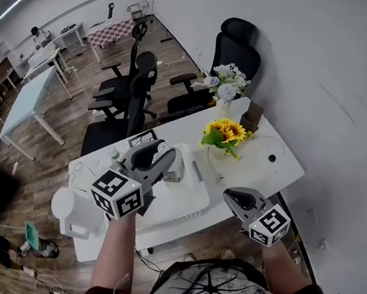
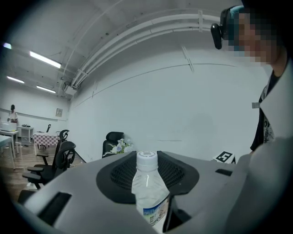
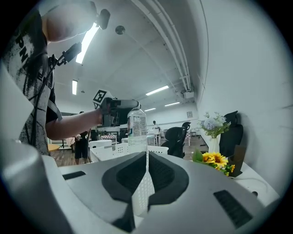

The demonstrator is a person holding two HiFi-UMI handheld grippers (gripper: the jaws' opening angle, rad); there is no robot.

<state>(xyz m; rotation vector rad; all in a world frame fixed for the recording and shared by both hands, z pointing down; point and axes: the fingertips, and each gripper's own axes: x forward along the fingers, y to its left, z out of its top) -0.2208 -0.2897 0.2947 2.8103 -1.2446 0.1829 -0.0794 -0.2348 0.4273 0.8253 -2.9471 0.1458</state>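
Note:
My left gripper (image 1: 164, 162) is shut on a clear plastic water bottle (image 1: 174, 167) with a white cap and holds it upright above a white slatted basket (image 1: 186, 206) on the white desk (image 1: 280, 162). In the left gripper view the bottle (image 2: 149, 185) stands between the jaws, cap up. My right gripper (image 1: 237, 196) hovers over the desk's front edge, right of the basket, jaws together and holding nothing. The right gripper view looks past the right gripper (image 3: 145, 183) at the bottle (image 3: 137, 127), the left gripper (image 3: 120, 109) and the basket (image 3: 116, 151).
A vase of sunflowers (image 1: 225, 134) and a vase of pale flowers (image 1: 225, 83) stand at the back of the desk, beside a brown box (image 1: 251, 116). Black office chairs (image 1: 235, 50) sit behind. A white bin (image 1: 72, 211) stands at the desk's left end.

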